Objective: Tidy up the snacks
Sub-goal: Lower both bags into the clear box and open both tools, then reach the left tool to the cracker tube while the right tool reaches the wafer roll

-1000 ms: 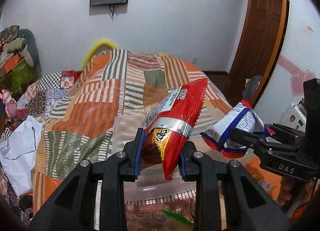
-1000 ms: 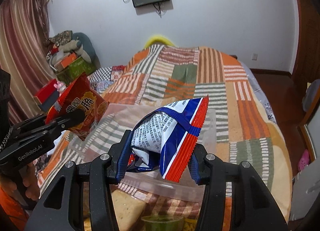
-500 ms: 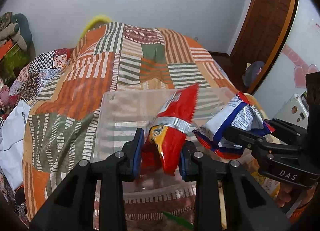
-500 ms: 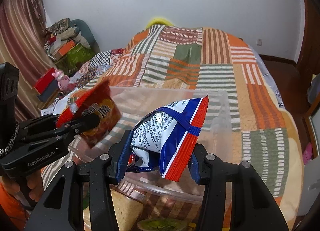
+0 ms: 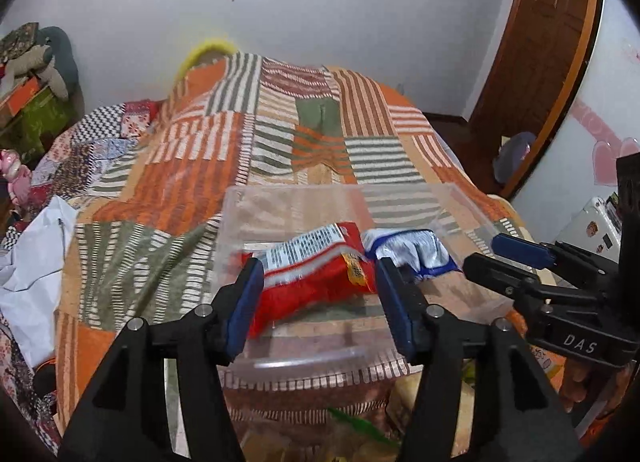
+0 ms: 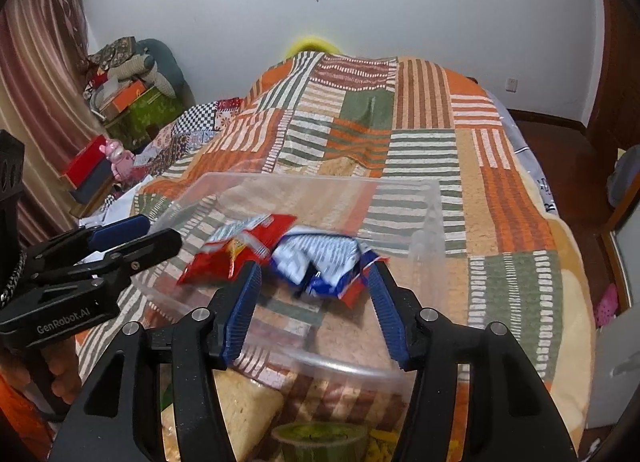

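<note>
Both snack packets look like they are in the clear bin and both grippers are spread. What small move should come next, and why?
Probably draw both grippers back toward the near rim. The left gripper and right gripper stand open, and the red packet and blue-and-white packet lie side by side inside the clear bin. More snacks wait in front of the bin.

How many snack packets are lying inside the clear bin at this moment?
2: the red packet on the left of the clear bin, the blue-and-white packet touching it on the right. None seems hidden.
</note>
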A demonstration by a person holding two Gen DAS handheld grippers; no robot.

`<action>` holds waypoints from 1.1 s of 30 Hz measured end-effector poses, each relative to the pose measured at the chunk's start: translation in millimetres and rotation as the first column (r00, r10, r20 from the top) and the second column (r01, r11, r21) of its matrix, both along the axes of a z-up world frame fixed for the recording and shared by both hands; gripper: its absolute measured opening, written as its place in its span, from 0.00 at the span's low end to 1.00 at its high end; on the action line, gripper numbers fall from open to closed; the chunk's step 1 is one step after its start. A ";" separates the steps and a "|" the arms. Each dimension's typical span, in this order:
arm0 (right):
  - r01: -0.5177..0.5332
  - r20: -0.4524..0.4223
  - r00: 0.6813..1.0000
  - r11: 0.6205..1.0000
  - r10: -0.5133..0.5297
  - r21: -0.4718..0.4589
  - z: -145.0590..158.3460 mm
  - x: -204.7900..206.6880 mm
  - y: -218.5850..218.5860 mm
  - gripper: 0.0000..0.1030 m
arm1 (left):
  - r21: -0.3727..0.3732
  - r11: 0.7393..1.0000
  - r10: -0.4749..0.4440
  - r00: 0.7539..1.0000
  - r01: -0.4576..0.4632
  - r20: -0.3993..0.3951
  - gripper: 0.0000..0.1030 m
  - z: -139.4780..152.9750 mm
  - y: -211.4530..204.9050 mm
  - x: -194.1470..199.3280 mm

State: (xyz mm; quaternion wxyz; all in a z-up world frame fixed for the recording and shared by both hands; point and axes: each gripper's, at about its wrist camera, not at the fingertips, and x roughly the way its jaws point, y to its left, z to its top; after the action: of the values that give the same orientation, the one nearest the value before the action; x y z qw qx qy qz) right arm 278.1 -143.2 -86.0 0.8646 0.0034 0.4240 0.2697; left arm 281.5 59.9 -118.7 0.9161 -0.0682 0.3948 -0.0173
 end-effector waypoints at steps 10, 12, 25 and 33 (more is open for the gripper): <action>0.008 0.093 0.996 1.000 -0.007 -0.007 31.1 -33.9 -14.4 0.57 | 0.025 1.000 0.011 0.998 -0.012 0.067 0.65 31.8 2.9 -46.7; 0.010 0.106 0.994 1.000 -0.009 -0.006 35.3 -43.0 -18.7 0.57 | 0.035 0.999 0.010 0.997 -0.013 0.079 0.69 36.5 2.6 -59.7; 0.004 0.134 0.991 1.000 -0.001 -0.023 35.8 -92.4 -39.1 0.62 | 0.108 0.994 -0.005 0.996 -0.005 0.089 0.86 36.6 1.2 -133.8; 0.005 0.084 0.996 0.999 -0.002 -0.034 13.2 -116.7 -52.0 0.62 | 0.095 0.995 0.015 1.000 -0.017 0.018 0.87 7.9 10.6 -161.6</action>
State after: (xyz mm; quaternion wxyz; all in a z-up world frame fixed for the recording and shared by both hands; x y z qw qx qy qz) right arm 161.4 -195.2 -72.7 0.8821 -0.0221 0.3918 0.2606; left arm 119.9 70.5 -110.8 0.9218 -0.0276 0.3865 0.0083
